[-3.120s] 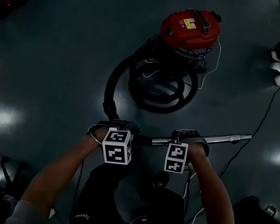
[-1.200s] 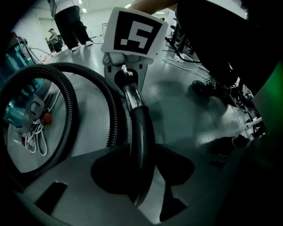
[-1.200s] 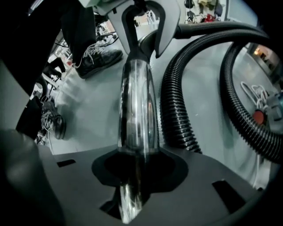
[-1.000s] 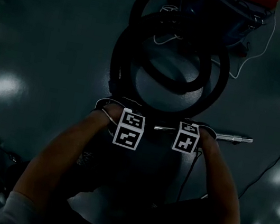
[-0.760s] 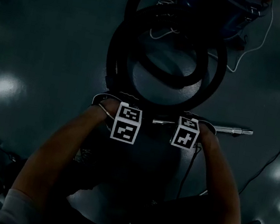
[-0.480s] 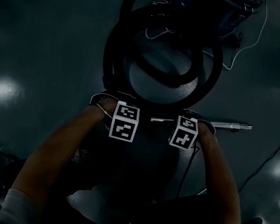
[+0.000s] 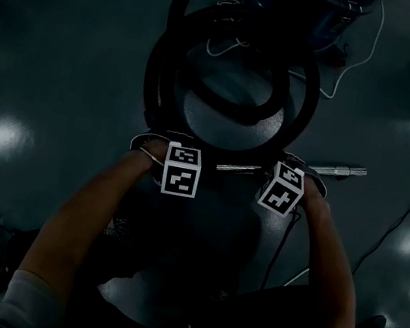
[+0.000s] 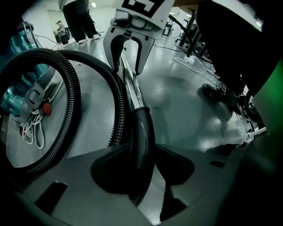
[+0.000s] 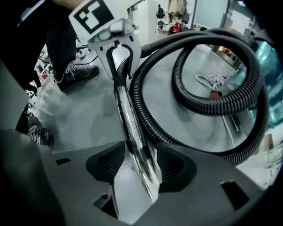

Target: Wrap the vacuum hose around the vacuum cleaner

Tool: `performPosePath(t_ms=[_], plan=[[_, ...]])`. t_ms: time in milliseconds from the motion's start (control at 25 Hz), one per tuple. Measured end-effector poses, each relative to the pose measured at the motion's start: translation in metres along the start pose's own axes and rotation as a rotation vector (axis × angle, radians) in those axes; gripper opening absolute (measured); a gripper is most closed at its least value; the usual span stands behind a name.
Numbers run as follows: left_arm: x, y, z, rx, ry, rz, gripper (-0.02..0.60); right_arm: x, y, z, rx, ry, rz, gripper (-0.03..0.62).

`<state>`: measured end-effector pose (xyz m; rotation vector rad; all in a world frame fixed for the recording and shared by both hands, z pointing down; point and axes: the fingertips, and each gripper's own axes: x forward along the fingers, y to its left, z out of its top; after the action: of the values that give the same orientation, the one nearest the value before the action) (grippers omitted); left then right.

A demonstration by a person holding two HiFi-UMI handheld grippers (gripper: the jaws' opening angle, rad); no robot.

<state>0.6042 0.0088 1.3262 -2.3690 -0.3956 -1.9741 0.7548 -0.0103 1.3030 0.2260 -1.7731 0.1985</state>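
From the head view, the black ribbed plastic hose (image 7: 163, 58) lay in two round loops on the glossy grey floor (image 7: 59, 55), just in front of the dark-bodied vacuum cleaner (image 7: 326, 12). You held the left gripper (image 7: 174, 154) and the right gripper (image 7: 291, 174) side by side over the slim chrome metal tube (image 7: 337, 171), which lay crosswise below the loops. Compared with half a second before, your right marker cube had rolled to a slant, while the left one stayed square.

Your left gripper view showed what the head view hid. The jaws were clamped on the smooth black plastic handle (image 8: 142, 137), where the tube ends and the hose begins. It also caught the cleaner's teal translucent canister and a tangled white cord (image 8: 31, 132).

In your right gripper view the jaws had just been opening. The mirror-bright tube ran between the ridged pads (image 9: 106, 165), with floor showing in a gap on the left side, so nothing was clamped.
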Motion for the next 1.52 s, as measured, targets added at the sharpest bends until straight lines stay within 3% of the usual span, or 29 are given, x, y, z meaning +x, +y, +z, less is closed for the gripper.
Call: performPosePath(t_ms=[240,360,440,600,760,800,880,920,1160,1280,1520], plan=[[0.008,-0.001,0.004,-0.081,0.006,-0.045,0.184,-0.013,-0.006,-0.015,0.076,-0.016,-0.039,0.21],[-0.001,0.004,0.015,-0.196,-0.058,-0.077,0.184,-0.014,-0.004,-0.019,0.105,-0.011,-0.018,0.209],[-0.011,0.014,0.023,-0.237,-0.1,-0.051,0.183,-0.017,-0.001,-0.017,0.116,-0.027,0.011,0.209],[-0.025,0.016,0.029,-0.216,-0.118,-0.017,0.184,-0.022,0.001,-0.006,0.123,-0.064,0.031,0.207],[-0.044,0.021,0.022,-0.165,-0.091,0.023,0.183,-0.031,-0.014,0.005,0.097,-0.103,-0.059,0.022],[-0.051,0.025,0.017,-0.141,-0.072,0.051,0.18,-0.032,-0.018,0.007,0.095,-0.104,-0.08,0.006],[-0.068,0.037,0.007,-0.089,-0.039,0.124,0.037,-0.032,-0.021,0.01,0.098,-0.112,-0.09,0.006],[-0.077,0.043,0.005,-0.079,-0.035,0.153,0.008,-0.031,-0.021,0.013,0.097,-0.119,-0.088,0.006],[-0.13,0.063,0.018,-0.168,-0.121,0.226,0.006,-0.057,-0.024,0.043,0.132,-0.201,-0.118,0.006],[-0.15,0.05,0.028,-0.193,-0.154,0.222,0.006,-0.084,-0.024,0.058,0.189,-0.272,-0.166,0.006],[-0.208,0.014,0.039,-0.183,-0.138,0.198,0.008,-0.162,-0.003,0.045,0.21,-0.291,-0.214,0.006]])
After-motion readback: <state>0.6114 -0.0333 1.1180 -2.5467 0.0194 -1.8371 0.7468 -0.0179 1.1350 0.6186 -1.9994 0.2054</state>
